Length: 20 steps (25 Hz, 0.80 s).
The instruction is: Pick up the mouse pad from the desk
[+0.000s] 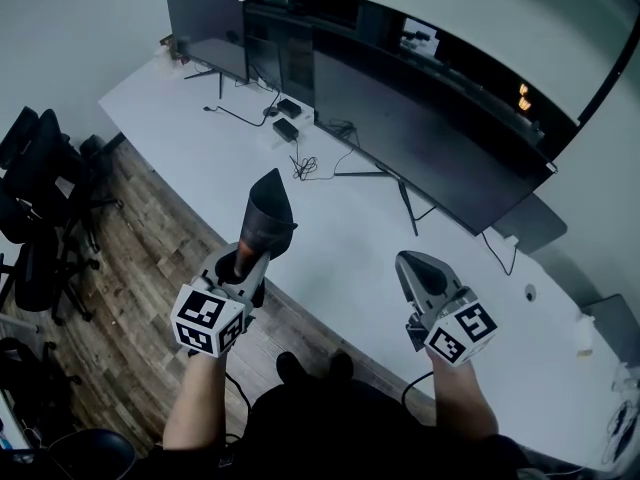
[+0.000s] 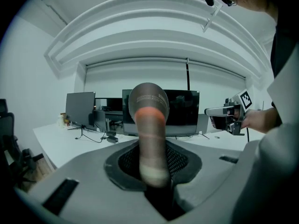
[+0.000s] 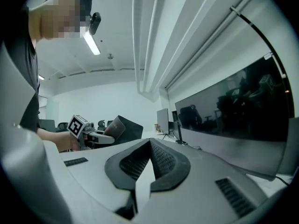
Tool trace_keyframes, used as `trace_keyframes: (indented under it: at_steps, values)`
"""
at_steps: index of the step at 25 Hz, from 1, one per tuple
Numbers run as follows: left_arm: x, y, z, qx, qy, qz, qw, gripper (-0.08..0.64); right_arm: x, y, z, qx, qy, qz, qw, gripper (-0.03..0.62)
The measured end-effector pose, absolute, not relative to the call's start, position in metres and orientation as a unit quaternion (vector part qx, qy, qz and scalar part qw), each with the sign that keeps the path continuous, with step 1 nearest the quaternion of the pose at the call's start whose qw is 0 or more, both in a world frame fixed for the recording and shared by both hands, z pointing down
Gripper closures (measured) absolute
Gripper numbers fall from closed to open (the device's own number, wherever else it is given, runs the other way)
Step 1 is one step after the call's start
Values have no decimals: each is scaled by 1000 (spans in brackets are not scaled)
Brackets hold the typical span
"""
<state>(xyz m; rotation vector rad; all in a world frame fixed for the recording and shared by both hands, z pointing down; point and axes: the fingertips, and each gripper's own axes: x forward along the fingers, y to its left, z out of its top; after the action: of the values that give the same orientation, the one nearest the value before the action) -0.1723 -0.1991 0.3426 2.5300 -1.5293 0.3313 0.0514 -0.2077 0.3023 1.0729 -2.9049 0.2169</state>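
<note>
White and long, the surface point(image 1: 330, 238) runs across an office room, and a wide monitor point(image 1: 430, 158) with a dark screen stands on it. A smaller monitor point(image 1: 207, 33) stands further along the surface, to the left of the wide monitor in the head view. Some thin cables point(image 1: 305, 166) lie just before the wide monitor's left end. The left tongs point(image 1: 245, 258) are closed on the mouse pad point(image 1: 268, 218) and pinch its lower part between the two jaws, with only a narrow gap for the pad itself. The pad is dark and curled into a loose tube, and it sticks out forward from the jaws. It is held in the air, off the surface, on the near side of the wide monitor and towards its left end. The right tongs point(image 1: 415, 268) are in front of the middle of the wide monitor, well apart from the pad. Their jaws are together at the tips and nothing is between them. Office chairs point(image 1: 35, 198) stand on a wooden floor point(image 1: 140, 268), far to the left of the wide monitor.
</note>
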Motion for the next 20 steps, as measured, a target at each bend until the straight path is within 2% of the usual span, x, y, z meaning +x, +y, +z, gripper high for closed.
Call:
trace_keyframes:
  at_steps: [20]
  values:
    - [-184, -189, 340, 825, -550, 89, 91, 463, 28, -209, 292, 294, -954, 50, 16, 589]
